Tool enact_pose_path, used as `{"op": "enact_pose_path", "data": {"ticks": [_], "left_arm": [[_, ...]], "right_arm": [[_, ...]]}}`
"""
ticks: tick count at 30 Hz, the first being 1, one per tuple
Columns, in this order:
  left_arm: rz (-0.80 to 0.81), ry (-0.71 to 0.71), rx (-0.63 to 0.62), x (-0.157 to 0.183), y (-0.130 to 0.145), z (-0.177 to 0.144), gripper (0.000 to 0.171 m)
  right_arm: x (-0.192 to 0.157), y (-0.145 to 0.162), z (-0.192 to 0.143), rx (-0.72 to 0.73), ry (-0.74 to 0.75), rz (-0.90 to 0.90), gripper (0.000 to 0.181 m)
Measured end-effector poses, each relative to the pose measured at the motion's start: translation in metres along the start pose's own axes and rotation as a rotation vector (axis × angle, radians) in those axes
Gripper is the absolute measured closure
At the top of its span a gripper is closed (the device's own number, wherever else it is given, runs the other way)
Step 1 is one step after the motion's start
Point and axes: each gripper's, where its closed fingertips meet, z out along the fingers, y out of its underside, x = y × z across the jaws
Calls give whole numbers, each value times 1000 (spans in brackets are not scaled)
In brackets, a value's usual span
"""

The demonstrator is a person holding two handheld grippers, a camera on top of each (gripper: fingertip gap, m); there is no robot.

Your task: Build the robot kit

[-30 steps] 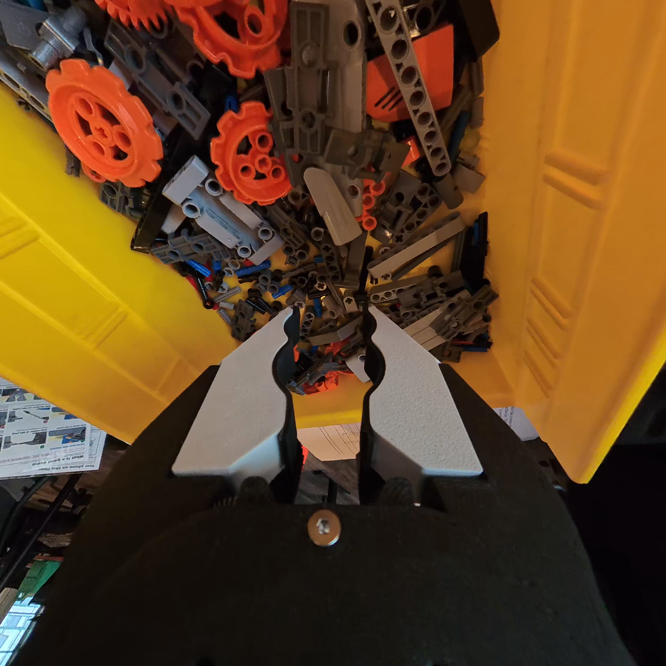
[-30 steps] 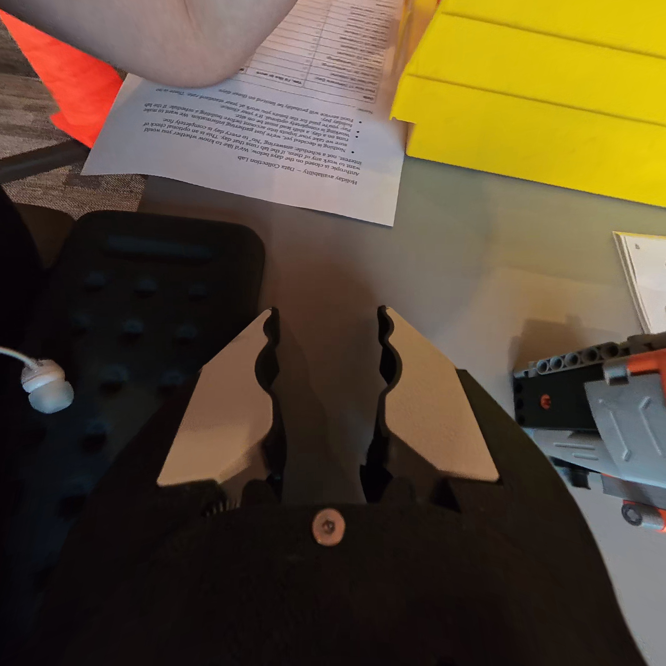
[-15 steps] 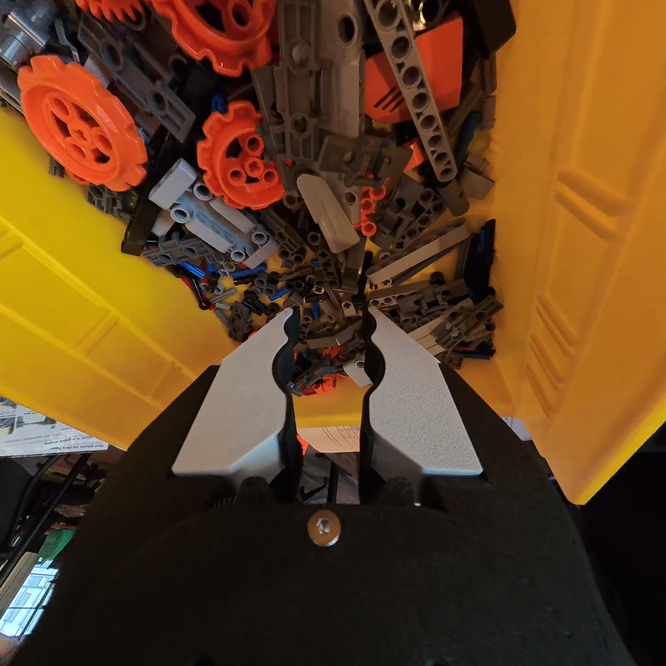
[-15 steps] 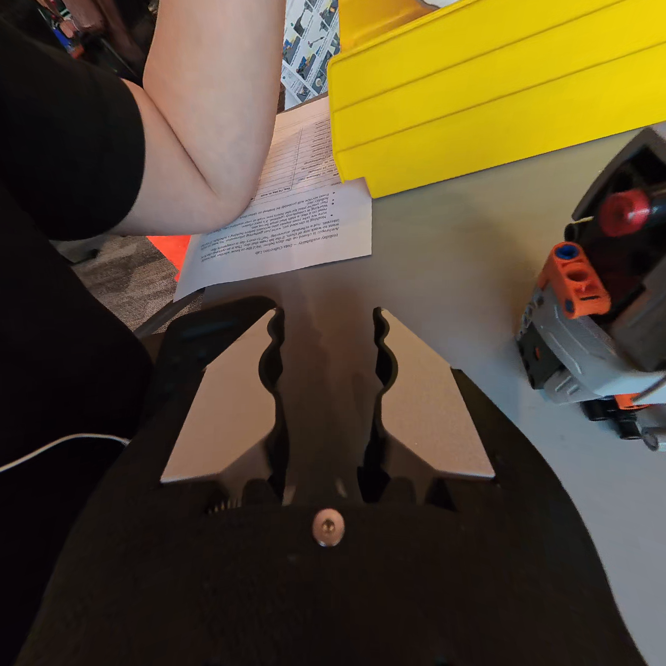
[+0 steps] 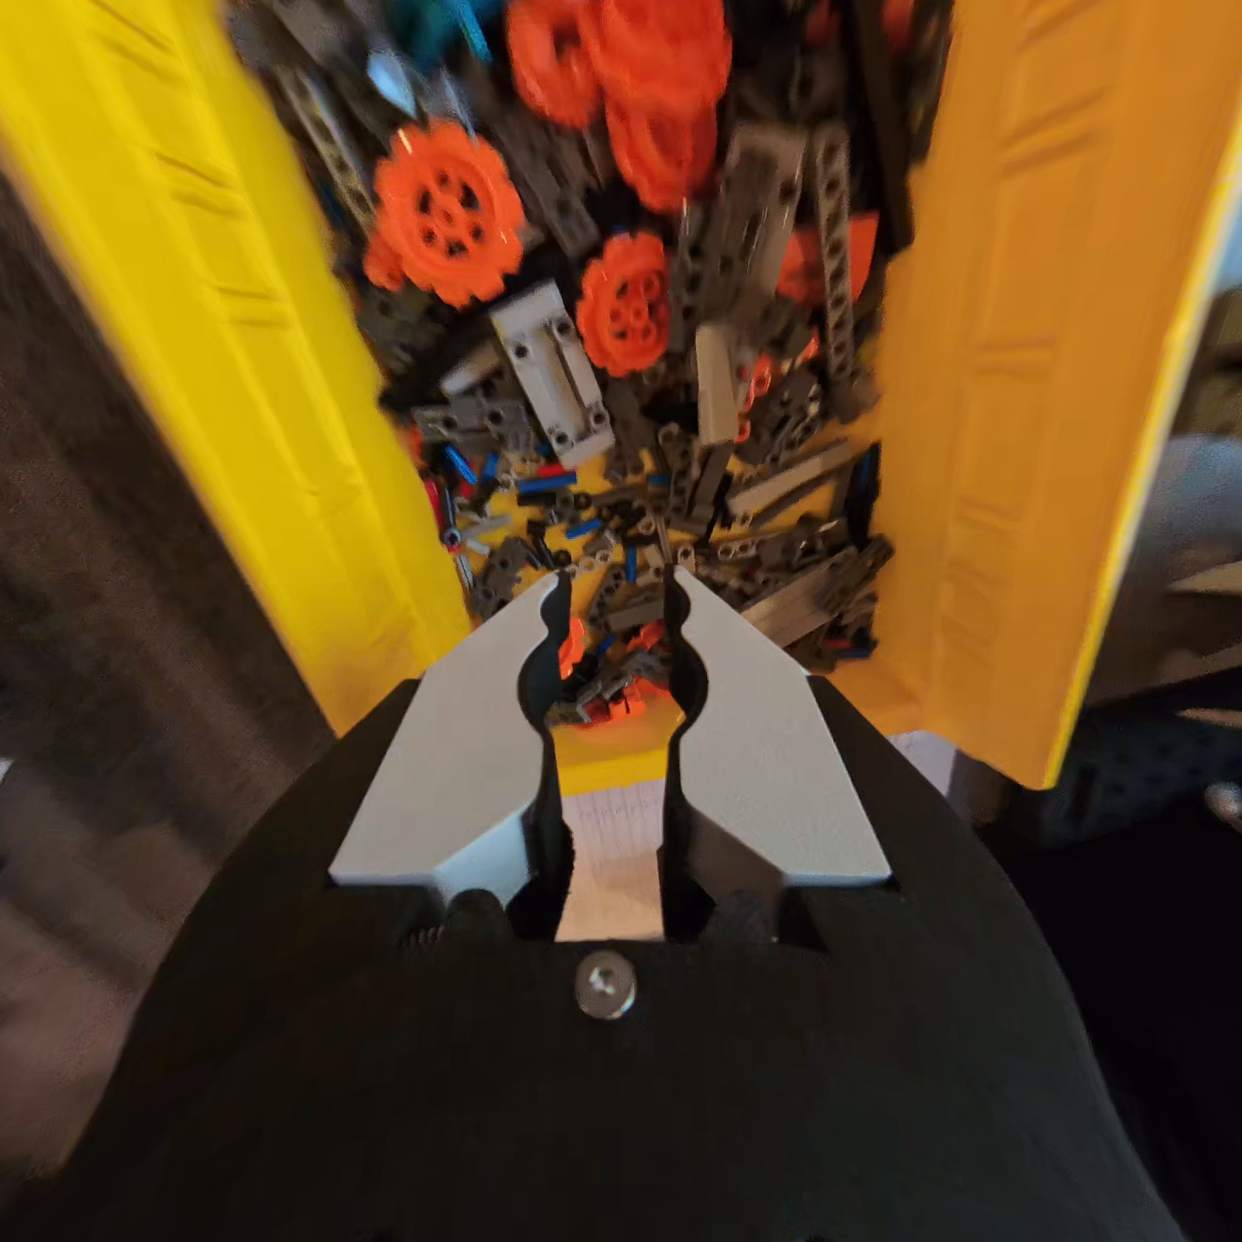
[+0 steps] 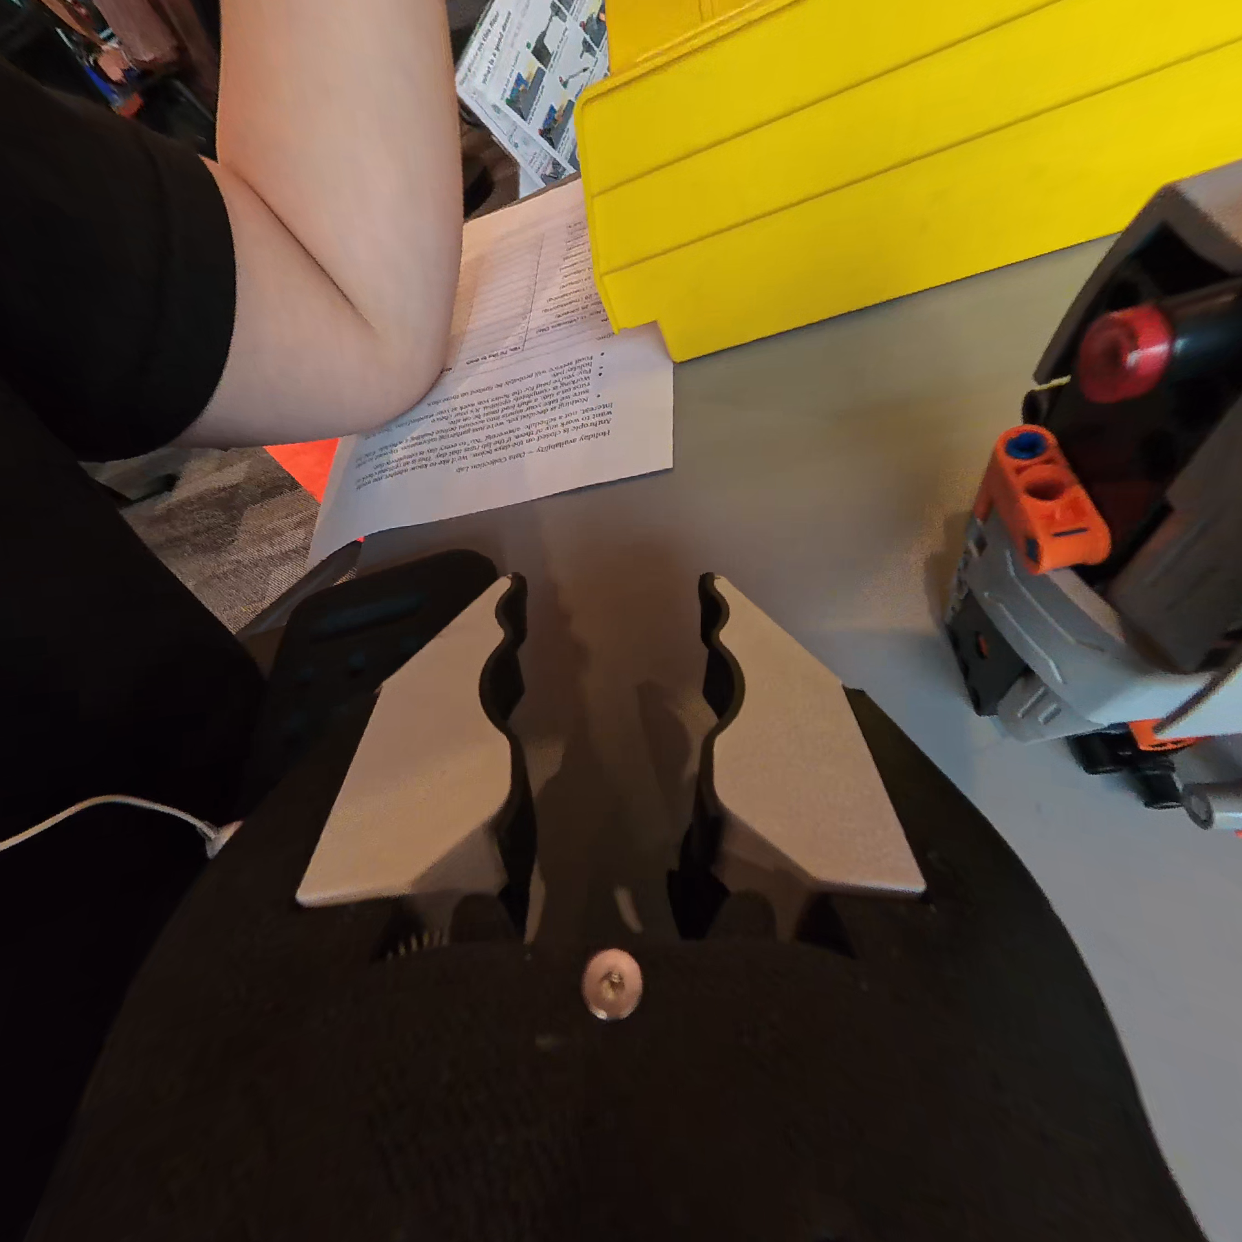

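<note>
My left gripper (image 5: 615, 578) is open and empty, pointing into a yellow bin (image 5: 255, 376) full of loose building-toy parts: orange gear wheels (image 5: 447, 215), grey beams (image 5: 837, 255), a light grey panel (image 5: 551, 376) and small blue and black pins (image 5: 548, 484). Its tips hover just above the small parts at the near end of the bin. The view is blurred. My right gripper (image 6: 611, 585) is open and empty above a grey table (image 6: 806, 470). A partly built grey, black and orange model (image 6: 1089, 578) stands to its right.
In the right wrist view the yellow bin (image 6: 840, 175) sits at the back of the table, on a printed sheet of paper (image 6: 531, 417). A person's bare arm (image 6: 336, 235) and black sleeve are at the left. An illustrated leaflet (image 6: 531, 87) lies behind. My right fingertips sit around 25 centimeters from my left ones.
The left gripper has swung over the bin, so the parts have shifted in view and blurred. The right gripper has tilted up from the table edge, and the model has come closer at its right.
</note>
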Motion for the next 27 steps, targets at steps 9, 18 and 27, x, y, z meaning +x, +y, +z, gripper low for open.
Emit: {"op": "enact_pose_path", "data": {"ticks": [9,18,27], "left_arm": [[-166,130,-48,-14,13,12,129],[-204,40,-296,-21,34,47,125],[-235,-62,-296,-29,36,41,127]], "right_arm": [[-3,4,5,-21,7,-70,130],[-3,6,5,-34,4,-66,130],[-4,7,5,-36,0,-68,130]]}}
